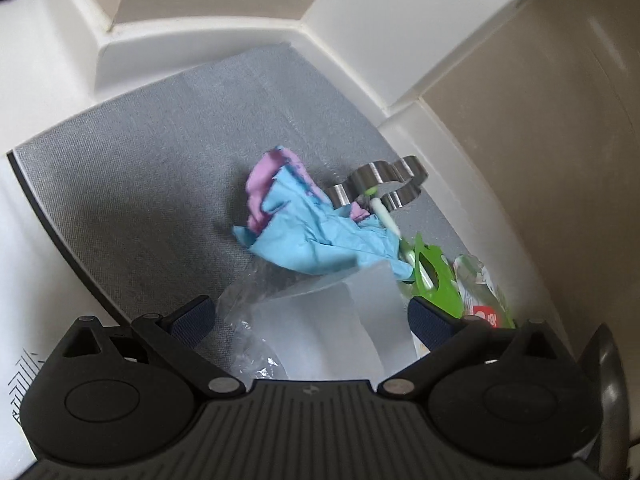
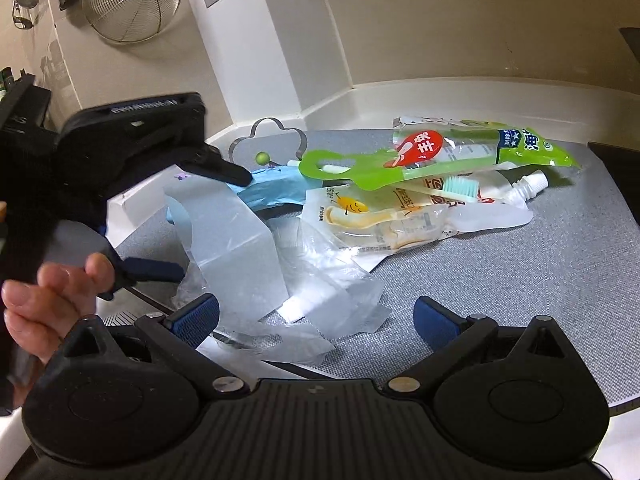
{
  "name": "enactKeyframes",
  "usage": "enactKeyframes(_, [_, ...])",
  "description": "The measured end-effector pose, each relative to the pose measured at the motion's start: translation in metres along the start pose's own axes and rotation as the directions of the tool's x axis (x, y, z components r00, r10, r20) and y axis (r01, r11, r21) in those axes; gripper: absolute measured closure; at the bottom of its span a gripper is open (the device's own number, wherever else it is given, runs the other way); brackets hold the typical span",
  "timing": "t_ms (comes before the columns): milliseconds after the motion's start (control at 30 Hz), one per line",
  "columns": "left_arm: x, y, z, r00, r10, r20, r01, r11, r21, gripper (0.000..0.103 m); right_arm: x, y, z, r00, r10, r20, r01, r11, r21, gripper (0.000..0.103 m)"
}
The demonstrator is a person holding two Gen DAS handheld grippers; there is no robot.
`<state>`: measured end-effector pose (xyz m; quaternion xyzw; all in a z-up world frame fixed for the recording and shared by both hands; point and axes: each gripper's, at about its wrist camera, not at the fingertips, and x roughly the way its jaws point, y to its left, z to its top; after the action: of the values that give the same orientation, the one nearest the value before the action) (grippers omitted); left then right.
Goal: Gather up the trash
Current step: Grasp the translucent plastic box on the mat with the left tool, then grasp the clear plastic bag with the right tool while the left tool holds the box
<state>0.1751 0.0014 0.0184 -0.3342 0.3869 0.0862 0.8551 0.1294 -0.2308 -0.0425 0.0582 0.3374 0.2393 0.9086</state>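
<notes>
- The left gripper (image 1: 312,312) was spread wide, its blue-padded fingers (image 1: 196,316) standing to either side of a translucent plastic strip (image 1: 332,320) without closing on it.
- The right gripper (image 2: 316,316) was likewise spread, holding nothing; the near end of the same plastic strip (image 2: 240,248) lay between its fingers on the grey mat (image 2: 560,280).
- In the right wrist view, the left gripper (image 2: 200,216) reached in from the left, one finger above the strip and one below it, with the person's left hand (image 2: 44,296) behind it.
- The trash lay in one loose pile on the grey mat, set on a white counter (image 1: 48,60) in a corner.
- Crumpled blue paper (image 1: 312,236) with a pink piece (image 1: 260,188) lay beyond the strip, touching a metal flower-shaped cutter (image 1: 380,184).
- A green package (image 2: 440,156) rested on a clear printed pouch (image 2: 392,220), with a toothbrush (image 2: 460,188) and a white-capped tube (image 2: 528,186) beside them.
- Crinkled clear film (image 2: 320,272) lay under the strip.
- A wire strainer (image 2: 132,0) hung on the wall behind.
</notes>
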Motion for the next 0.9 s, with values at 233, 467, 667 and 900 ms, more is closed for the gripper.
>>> enactKeyframes(233, [-0.041,-0.010,-0.001,0.992,-0.039,0.122,0.024,0.992,0.121,0.022,-0.016,-0.018,-0.005,0.998,-0.045,0.037,0.041,0.994,0.098,0.099])
enactKeyframes(467, [-0.097,0.004,-0.002,0.978,-0.037,0.204,0.012,0.993,0.121,0.022,-0.063,-0.013,-0.018,0.983,-0.100,0.154,0.090,0.993,0.075,0.102])
enactKeyframes(667, [-0.142,0.019,-0.014,0.964,-0.051,0.261,0.021,0.993,0.117,0.024,-0.069,-0.014,-0.018,0.987,-0.013,0.158,-0.013,0.986,0.164,0.091])
enactKeyframes(900, [-0.183,0.040,-0.031,0.959,-0.045,0.281,0.012,0.993,0.120,0.025,-0.026,0.005,-0.004,0.992,0.005,0.126,-0.023,0.990,0.142,0.007])
